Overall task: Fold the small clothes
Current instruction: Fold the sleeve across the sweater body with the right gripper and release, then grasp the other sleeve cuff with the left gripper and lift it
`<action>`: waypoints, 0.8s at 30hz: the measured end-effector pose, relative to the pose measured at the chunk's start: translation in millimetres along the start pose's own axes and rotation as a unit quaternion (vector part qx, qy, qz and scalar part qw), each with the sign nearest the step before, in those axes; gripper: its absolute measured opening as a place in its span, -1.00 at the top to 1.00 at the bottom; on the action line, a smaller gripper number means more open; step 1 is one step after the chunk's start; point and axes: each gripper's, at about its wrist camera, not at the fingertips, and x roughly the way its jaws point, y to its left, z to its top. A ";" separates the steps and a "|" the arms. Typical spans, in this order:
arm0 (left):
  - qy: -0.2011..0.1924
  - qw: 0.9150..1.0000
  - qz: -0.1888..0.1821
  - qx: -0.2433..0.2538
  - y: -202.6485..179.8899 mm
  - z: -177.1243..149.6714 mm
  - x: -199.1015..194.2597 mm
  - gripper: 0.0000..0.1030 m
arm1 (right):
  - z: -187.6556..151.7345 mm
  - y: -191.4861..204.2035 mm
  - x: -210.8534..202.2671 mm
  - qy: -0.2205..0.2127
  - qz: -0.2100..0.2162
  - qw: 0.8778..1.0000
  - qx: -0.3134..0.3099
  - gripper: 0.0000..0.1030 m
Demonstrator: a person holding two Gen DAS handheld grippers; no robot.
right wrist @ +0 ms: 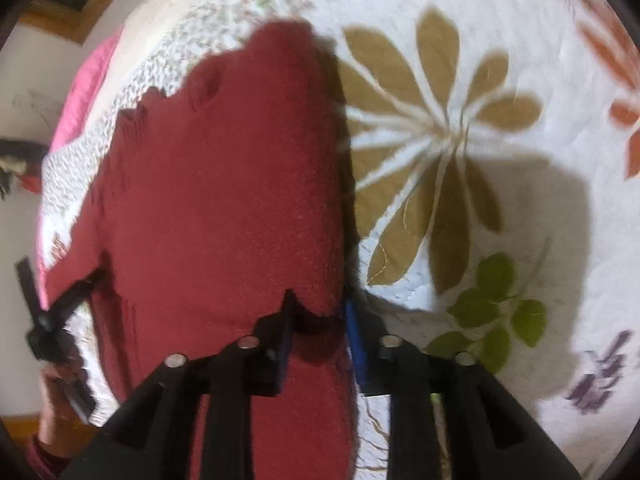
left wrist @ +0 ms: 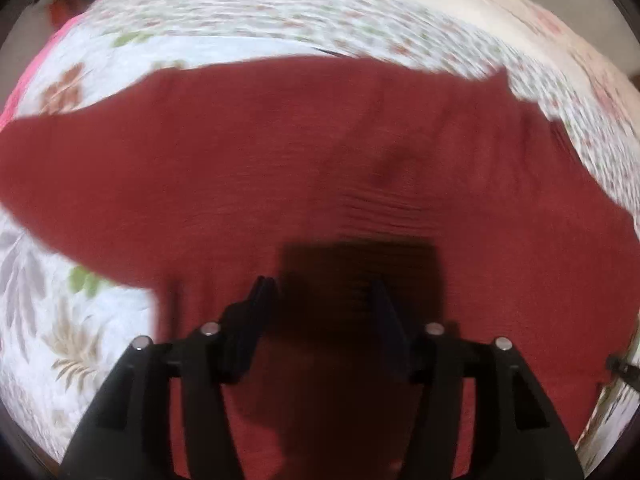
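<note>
Lying on a flowered quilt [left wrist: 80, 344], one red cloth [left wrist: 320, 160] fills most of the left wrist view, and its near end is cut off by the picture edge. Both pictures are blurry. The cloth looks soft and a bit fuzzy, with small wrinkles. The left claw [left wrist: 322, 292] hangs over the cloth, spread wide and holding nothing. The right claw [right wrist: 320, 312] sits at the cloth's right edge [right wrist: 224, 200], spread too; whether it pinches the cloth is hard to tell. The quilt has stitched leaf shapes.

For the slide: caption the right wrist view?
Right gripper open astride the red garment's edge on a floral quilt.
</note>
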 end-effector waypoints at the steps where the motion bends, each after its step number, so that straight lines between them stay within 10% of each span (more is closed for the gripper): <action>1: -0.011 1.000 -0.006 -0.008 5.9 1.3 -7.7 -0.04 | -0.8 4.3 -8.9 -0.017 -0.010 1.000 -0.010 0.41; 6: -0.041 0.998 -0.038 0.003 -1.8 10.6 -30.7 -0.10 | -3.6 35.2 -32.9 -0.062 0.007 0.997 -0.047 0.36; 15: 0.036 0.997 -0.048 0.054 -37.2 7.4 35.5 -0.23 | -0.3 44.9 34.7 -0.011 -0.041 0.999 -0.034 0.29; 20: 0.026 0.995 -0.076 0.054 -12.9 14.1 11.9 -0.22 | -2.1 65.7 17.5 -0.024 -0.049 0.998 -0.043 -0.01; 24: 0.000 0.996 -0.087 0.034 44.7 18.9 -19.4 -0.58 | -14.5 88.2 -7.7 -0.060 -0.036 0.996 -0.053 -0.37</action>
